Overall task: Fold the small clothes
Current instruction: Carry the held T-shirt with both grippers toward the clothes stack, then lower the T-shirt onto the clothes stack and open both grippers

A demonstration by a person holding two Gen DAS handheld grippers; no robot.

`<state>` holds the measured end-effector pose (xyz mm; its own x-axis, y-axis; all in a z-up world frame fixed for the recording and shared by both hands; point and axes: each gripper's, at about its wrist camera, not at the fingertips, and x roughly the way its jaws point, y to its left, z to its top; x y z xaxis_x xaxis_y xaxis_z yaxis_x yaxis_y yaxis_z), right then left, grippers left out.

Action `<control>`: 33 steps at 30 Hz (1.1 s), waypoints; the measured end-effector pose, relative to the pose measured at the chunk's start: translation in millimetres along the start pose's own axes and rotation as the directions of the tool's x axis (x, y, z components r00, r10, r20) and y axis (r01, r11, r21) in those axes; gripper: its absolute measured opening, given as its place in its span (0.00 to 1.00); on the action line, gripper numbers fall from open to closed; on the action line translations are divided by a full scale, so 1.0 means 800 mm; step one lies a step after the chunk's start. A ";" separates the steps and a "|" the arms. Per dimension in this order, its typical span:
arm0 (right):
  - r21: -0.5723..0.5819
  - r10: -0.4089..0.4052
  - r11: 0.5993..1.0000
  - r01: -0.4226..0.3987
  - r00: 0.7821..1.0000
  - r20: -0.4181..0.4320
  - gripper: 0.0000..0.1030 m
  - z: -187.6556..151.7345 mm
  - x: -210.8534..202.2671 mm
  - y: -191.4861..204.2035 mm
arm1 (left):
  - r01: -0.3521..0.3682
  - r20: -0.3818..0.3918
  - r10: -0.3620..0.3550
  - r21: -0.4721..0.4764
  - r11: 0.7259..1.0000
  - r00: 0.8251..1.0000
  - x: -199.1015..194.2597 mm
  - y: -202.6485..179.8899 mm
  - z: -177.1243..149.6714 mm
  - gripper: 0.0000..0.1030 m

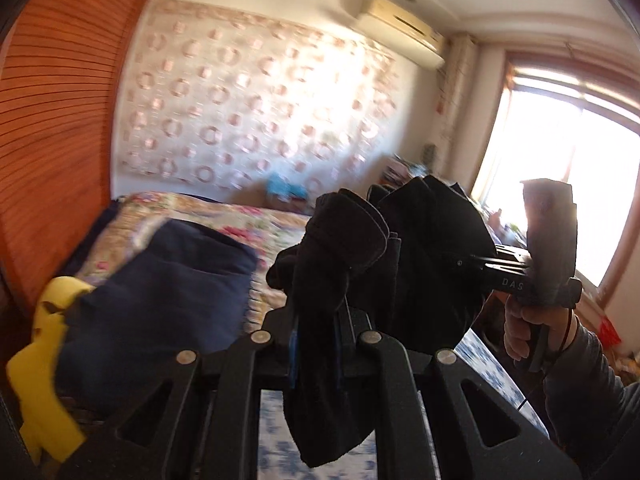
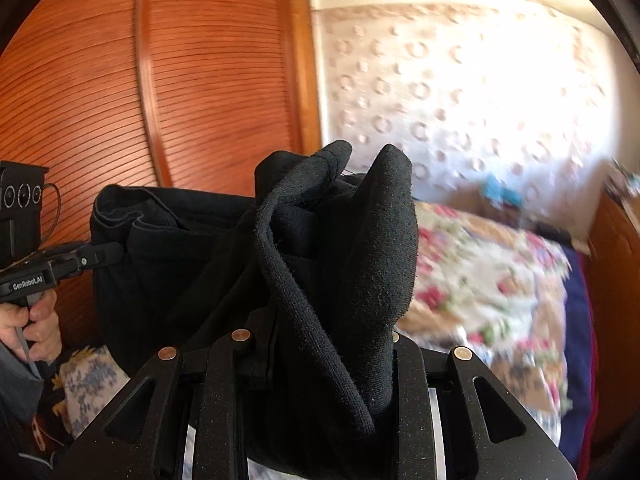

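Hanging in the air above the bed (image 1: 208,216), a black garment (image 1: 432,264) is stretched between two hand-held grippers. The left hand-held gripper (image 1: 316,320) has its jaws pressed together on a bunched edge of the black garment, whose fabric rises above the fingertips and trails down between the linkage arms. The right hand-held gripper (image 2: 320,360) likewise pinches a thick fold of the same cloth; in the right wrist view the fabric heaps up in two peaks over the jaws and hides the fingertips. In the left wrist view the right hand-held gripper appears from the side at the right, gripped at its handle by the person's right hand (image 1: 524,328), with a grey sleeve (image 1: 588,384) below it. In the right wrist view the person's left hand (image 2: 28,328) holds the other device at the left edge. A navy cloth (image 1: 160,288) lies at the near left corner of the bed, partly over a yellow object (image 1: 44,344). The bed carries a floral quilt (image 2: 492,280). Behind stand a slatted wooden wardrobe (image 2: 160,80), a wall with ring-patterned covering (image 1: 248,100), an air conditioner (image 1: 404,32) and a bright window (image 1: 560,160). The background is blurred in both views.
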<state>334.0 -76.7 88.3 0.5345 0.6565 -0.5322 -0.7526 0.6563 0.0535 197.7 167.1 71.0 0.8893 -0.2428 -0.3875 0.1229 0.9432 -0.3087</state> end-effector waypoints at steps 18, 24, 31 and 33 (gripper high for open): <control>-0.262 0.160 0.946 -0.192 0.977 -0.139 0.29 0.099 0.279 0.140 | -0.288 -0.037 0.287 -0.188 0.939 0.957 -0.023 0.188 -0.078 0.09; -0.206 0.021 0.978 -0.044 0.994 -0.109 0.56 0.109 0.303 0.121 | -0.322 -0.082 0.312 -0.212 0.923 0.947 -0.013 0.203 -0.090 0.10; -0.198 -0.014 0.980 0.030 0.997 0.082 0.57 0.111 0.234 0.118 | -0.344 -0.059 0.339 -0.225 0.912 0.939 -0.029 0.196 -0.085 0.23; -0.191 0.062 0.981 -0.046 0.995 0.080 0.57 0.103 0.225 0.122 | -0.367 -0.020 0.371 -0.214 0.905 0.928 -0.044 0.192 -0.079 0.27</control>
<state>388.5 135.8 67.8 0.5154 0.7237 -0.4590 -0.8361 0.5421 -0.0841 157.4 306.2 -17.8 0.8626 0.1203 -0.4914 -0.3088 0.8946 -0.3231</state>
